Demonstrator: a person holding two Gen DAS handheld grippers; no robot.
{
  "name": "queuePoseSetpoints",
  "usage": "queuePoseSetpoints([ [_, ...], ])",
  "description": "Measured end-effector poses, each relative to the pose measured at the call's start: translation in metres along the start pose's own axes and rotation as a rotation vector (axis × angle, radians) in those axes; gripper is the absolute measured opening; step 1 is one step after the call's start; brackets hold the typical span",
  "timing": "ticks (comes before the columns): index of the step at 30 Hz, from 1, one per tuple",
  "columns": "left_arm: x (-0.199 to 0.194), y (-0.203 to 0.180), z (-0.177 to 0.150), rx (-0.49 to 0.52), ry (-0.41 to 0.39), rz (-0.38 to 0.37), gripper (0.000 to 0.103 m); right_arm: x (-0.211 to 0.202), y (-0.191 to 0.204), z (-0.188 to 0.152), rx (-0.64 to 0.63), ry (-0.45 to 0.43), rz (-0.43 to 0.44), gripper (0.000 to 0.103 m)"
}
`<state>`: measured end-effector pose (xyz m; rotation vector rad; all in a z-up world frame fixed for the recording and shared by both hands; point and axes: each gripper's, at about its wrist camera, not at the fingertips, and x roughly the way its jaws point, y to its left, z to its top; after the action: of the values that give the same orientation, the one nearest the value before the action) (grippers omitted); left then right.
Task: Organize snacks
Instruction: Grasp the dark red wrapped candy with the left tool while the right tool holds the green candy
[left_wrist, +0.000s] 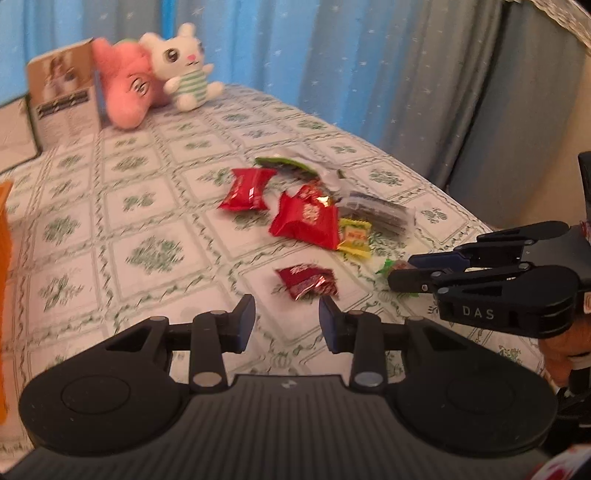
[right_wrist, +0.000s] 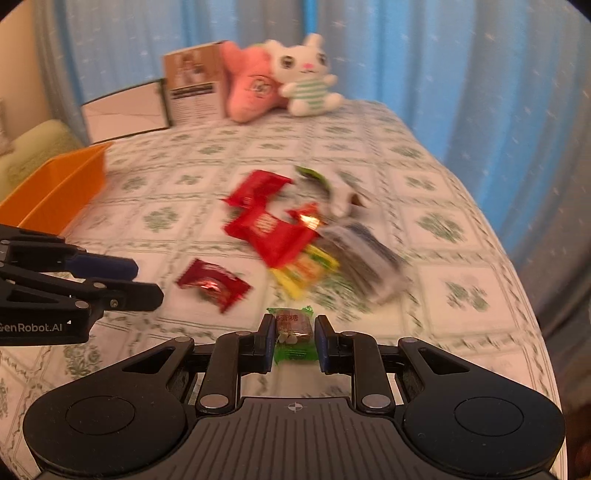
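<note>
A: A green-wrapped snack (right_wrist: 294, 334) is clamped between the jaws of the right gripper (right_wrist: 294, 341), low and centre in the right wrist view. The left gripper (left_wrist: 287, 320) is held open and empty, just short of a dark red packet (left_wrist: 306, 282).

B: And the orange bin (right_wrist: 59, 188), at the left edge of that view?

A: Only its wall and part of its floor are shown; nothing is seen inside. Hardly any sorting can be judged done.

B: So most is left?

A: Yes. The pile of snacks (left_wrist: 306, 214) is spread mid-frame on the patterned tablecloth (left_wrist: 147, 206), well apart from the bin. Two plush toys (right_wrist: 280, 79) are propped at the top.
</note>
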<state>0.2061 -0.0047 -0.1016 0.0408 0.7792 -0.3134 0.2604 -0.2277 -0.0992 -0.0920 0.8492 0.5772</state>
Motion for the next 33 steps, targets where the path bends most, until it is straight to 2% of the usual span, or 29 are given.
queuePoseSetpoints([
  [3, 0.012, -0.009, 0.008, 0.101, -0.023, -0.002, 0.036, -0.002, -0.008, -0.001, 0.028, 0.001, -0.019, 0.023],
  [6, 0.024, -0.019, 0.014, 0.243, -0.015, 0.0, 0.048, -0.004, -0.014, 0.0, 0.053, -0.004, -0.028, 0.023],
  [10, 0.043, -0.025, 0.018, 0.397, 0.033, -0.007, 0.051, -0.003, -0.018, 0.002, 0.084, -0.008, -0.034, 0.023],
  [14, 0.055, -0.026, 0.019, 0.468, 0.064, -0.038, 0.051, 0.0, -0.022, 0.003, 0.124, -0.001, -0.036, 0.023],
  [19, 0.057, -0.019, 0.025, 0.424, 0.126, -0.104, 0.042, 0.0, -0.024, 0.005, 0.146, -0.003, -0.041, 0.023],
  [23, 0.044, -0.019, 0.018, 0.394, 0.165, -0.1, 0.041, -0.001, -0.022, 0.005, 0.153, -0.007, -0.042, 0.023],
  [26, 0.033, -0.017, 0.015, 0.356, 0.131, -0.119, 0.041, -0.001, -0.021, 0.005, 0.157, -0.007, -0.043, 0.023],
  [29, 0.034, -0.011, 0.02, 0.323, 0.099, -0.082, 0.041, -0.001, -0.021, 0.005, 0.158, -0.008, -0.045, 0.023],
  [33, 0.046, 0.0, 0.028, 0.215, 0.097, -0.081, 0.041, 0.0, -0.022, 0.006, 0.167, -0.008, -0.051, 0.023],
])
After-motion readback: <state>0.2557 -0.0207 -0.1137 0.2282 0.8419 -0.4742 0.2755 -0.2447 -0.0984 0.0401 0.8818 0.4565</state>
